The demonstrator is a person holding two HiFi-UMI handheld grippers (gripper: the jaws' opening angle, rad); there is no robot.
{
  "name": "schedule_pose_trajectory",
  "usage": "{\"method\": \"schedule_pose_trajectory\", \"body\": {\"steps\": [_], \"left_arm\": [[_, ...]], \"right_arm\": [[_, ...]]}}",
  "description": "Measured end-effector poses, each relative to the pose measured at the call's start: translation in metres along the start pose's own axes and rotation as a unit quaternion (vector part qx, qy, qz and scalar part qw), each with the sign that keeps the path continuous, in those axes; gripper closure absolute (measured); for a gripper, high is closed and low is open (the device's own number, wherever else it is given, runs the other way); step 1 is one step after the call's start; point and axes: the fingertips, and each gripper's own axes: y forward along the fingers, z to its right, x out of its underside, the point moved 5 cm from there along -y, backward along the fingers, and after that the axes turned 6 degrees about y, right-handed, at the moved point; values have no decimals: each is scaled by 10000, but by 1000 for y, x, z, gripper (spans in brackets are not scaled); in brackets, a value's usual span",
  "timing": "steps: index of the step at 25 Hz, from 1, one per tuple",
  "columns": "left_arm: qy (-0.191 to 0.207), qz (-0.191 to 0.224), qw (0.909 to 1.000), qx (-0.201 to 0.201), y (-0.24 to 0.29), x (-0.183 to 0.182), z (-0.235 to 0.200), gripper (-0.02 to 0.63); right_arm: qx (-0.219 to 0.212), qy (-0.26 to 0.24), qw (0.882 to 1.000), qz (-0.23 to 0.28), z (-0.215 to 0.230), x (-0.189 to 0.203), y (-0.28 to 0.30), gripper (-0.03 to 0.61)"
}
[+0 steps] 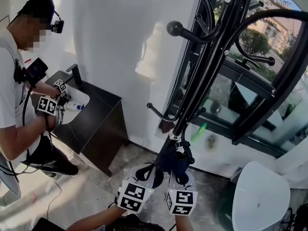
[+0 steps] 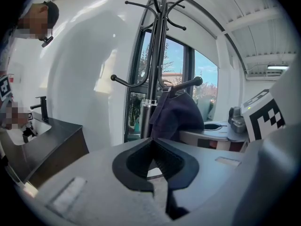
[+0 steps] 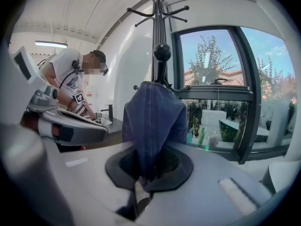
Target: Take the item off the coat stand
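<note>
Right gripper (image 3: 149, 166) is pinching the dark blue cloth (image 3: 153, 117) hanging off the coat stand (image 3: 158, 32). Left gripper (image 2: 153, 161) jaws are together with nothing in them, the cloth out ahead.

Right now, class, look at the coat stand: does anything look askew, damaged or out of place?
Nothing stands out. The dark blue cloth hangs from a hook of the upright coat stand, and the right tongs are closed on its lower end. No damage or spill shows.
</note>
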Motion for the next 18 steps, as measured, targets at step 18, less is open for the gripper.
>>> {"method": "schedule_pose_trajectory", "body": {"steps": [18], "left_arm": [[-208,169,9992,-303,-23,-1,43,612]], "right_arm": [[-283,-349,9983,373,8,-12,-59,563]]}}
